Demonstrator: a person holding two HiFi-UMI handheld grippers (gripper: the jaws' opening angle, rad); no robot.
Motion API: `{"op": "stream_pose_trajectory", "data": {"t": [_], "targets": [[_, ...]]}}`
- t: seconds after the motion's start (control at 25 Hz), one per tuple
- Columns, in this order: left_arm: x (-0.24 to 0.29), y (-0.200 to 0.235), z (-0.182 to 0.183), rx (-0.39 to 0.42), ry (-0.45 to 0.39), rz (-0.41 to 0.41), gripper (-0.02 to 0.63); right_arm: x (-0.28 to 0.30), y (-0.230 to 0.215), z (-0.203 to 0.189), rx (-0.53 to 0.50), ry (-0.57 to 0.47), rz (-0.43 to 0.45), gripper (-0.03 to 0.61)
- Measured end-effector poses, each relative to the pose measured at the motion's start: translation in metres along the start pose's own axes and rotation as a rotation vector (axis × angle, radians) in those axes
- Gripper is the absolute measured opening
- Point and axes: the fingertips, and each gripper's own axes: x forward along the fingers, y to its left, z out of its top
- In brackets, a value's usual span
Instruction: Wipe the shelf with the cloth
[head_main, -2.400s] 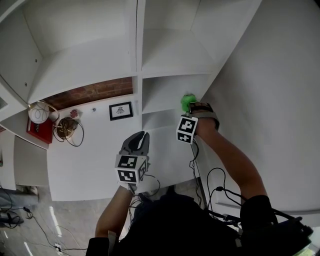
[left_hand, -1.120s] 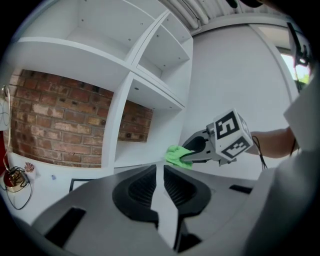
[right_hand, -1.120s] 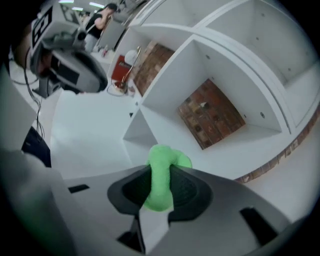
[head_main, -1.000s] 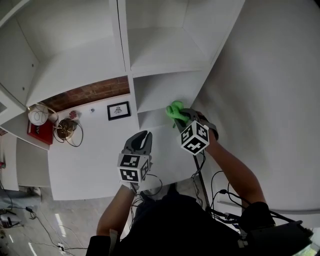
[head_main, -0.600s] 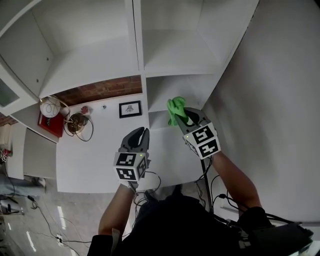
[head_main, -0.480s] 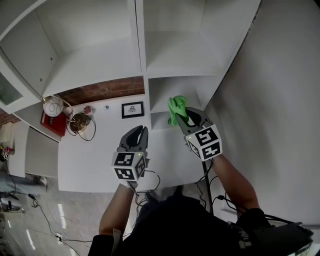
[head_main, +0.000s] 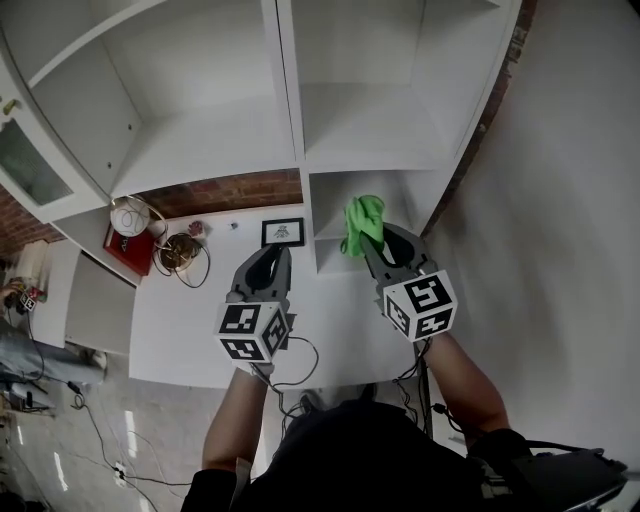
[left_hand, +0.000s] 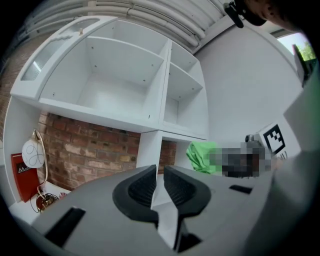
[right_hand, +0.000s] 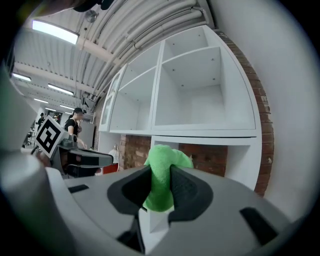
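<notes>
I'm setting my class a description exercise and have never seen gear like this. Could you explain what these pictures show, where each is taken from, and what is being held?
There is no robot here. A person holds a pair of tongs in each hand, and each pair carries a cube with black-and-white square markers. One picture comes from a camera on the person's head and takes in both arms. The other two come from cameras riding on the tongs, looking along their jaws.

The right tongs are shut on a green cloth, in front of a white shelf unit whose compartments look bare. The left tongs have their jaws close together with nothing between them. A brick wall shows below the shelves, with a small framed picture nearby.
</notes>
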Motion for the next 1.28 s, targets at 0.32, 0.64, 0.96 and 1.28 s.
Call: {"op": "stream_pose_trajectory", "data": {"t": [0.32,0.64,0.96,1.28], "targets": [[-0.006,-0.012,0.026,0.024,-0.051,-0.009,0.046,-0.008,-0.002,0.018,0.033,-0.062,-0.002,0.095],[-0.008,-0.014,0.035,0.030,-0.067,-0.007,0.046,-0.010,0.003,0.031,0.024,-0.096,0.017,0.095],[-0.006,-0.012,0.032,0.027,-0.062,-0.009,0.046,-0.009,0.004,0.032,0.018,-0.100,0.019,0.095],[-0.002,-0.012,0.030,0.023,-0.058,-0.011,0.046,-0.010,0.004,0.033,0.019,-0.104,0.020,0.095]]}}
